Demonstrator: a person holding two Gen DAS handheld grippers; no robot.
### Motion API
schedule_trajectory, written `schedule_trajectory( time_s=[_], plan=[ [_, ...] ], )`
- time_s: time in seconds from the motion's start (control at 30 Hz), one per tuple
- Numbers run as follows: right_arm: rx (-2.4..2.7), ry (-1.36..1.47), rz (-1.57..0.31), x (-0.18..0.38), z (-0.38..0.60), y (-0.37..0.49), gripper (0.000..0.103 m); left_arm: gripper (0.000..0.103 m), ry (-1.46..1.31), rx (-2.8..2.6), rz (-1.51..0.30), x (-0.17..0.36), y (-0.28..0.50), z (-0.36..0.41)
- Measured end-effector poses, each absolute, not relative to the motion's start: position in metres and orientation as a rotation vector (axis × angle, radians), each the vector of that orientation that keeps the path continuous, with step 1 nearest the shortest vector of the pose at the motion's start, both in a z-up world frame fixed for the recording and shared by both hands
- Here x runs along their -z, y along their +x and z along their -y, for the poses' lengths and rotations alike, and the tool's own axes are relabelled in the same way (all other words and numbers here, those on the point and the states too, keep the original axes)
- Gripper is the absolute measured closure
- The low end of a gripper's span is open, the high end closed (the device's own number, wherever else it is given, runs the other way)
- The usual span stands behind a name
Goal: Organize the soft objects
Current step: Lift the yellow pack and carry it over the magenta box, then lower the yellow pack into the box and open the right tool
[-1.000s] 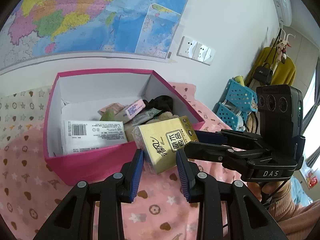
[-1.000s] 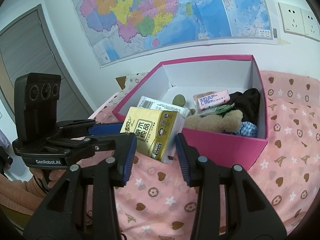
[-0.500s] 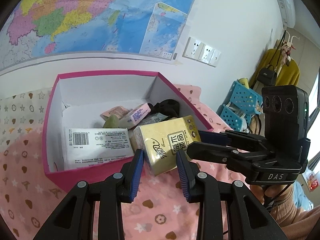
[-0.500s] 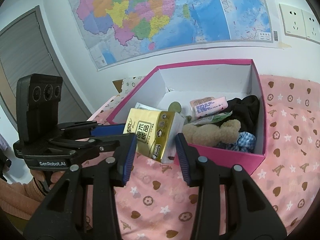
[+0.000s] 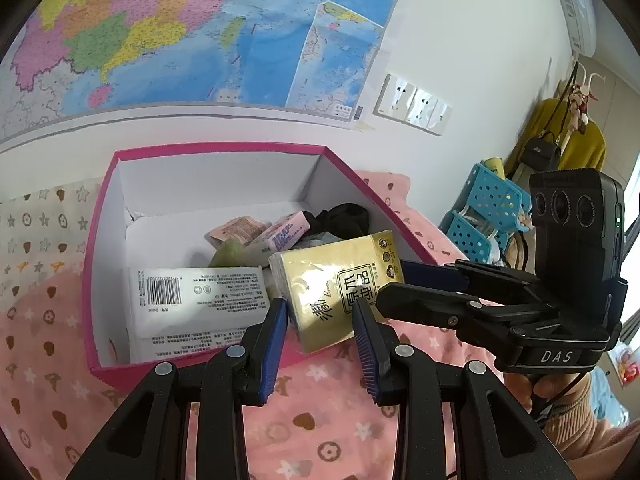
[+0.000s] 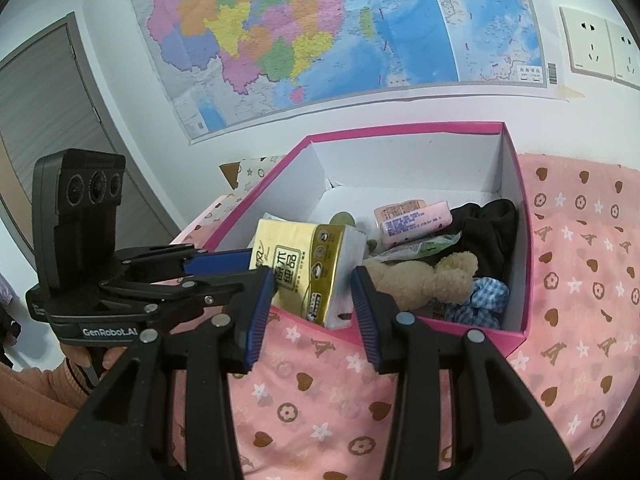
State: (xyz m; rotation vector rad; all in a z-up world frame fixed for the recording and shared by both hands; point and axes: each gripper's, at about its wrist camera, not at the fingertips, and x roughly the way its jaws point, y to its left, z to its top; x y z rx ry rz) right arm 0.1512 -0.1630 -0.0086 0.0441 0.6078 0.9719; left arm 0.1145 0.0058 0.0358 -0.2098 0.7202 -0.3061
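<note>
A yellow tissue pack (image 5: 336,284) (image 6: 306,270) hangs over the front rim of the pink box (image 5: 102,216) (image 6: 520,184). Both grippers hold it, one at each end. My left gripper (image 5: 320,320) is shut on one end and my right gripper (image 6: 314,292) is shut on the other. Inside the box lie a white tissue pack (image 5: 196,300), a pink pack (image 6: 412,220), a black cloth (image 6: 488,228), a plush bear (image 6: 424,276) and a blue checked cloth (image 6: 480,300).
The box sits on a pink patterned cloth (image 6: 580,280). A map (image 5: 180,28) hangs on the wall behind. Blue baskets (image 5: 488,212) stand to the right, a grey door (image 6: 44,128) to the left.
Both grippers have carried the yellow tissue pack forward and up, from in front of the box to over its front rim.
</note>
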Motion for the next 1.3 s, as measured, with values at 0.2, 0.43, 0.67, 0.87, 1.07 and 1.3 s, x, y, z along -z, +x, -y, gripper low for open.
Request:
schedule_trajectory(
  time_s=[0.2,0.43,0.67,0.87,1.07,1.3],
  plan=[
    [-0.966,0.048,-0.610,0.009,0.163,0.156,0.059,0.070,-0.204,0.305,-0.717,-0.037,0.118,-0.005],
    [-0.961,0.052,-0.615,0.008,0.162,0.162,0.060,0.070,-0.205,0.301,-0.714,-0.038,0.123,-0.006],
    [-0.962,0.051,-0.613,0.007,0.159,0.165,0.059,0.070,-0.213,0.282,-0.728,-0.035,0.129,-0.008],
    [-0.960,0.047,-0.618,0.007,0.155,0.170,0.060,0.070,-0.229,0.275,-0.744,-0.031,0.136,-0.011],
    [-0.952,0.052,-0.631,0.008,0.153,0.174,0.060,0.070,-0.234,0.269,-0.760,-0.028,0.141,-0.013],
    [-0.947,0.064,-0.652,0.011,0.150,0.180,0.060,0.070,-0.242,0.266,-0.780,-0.024,0.146,-0.014]
  ],
)
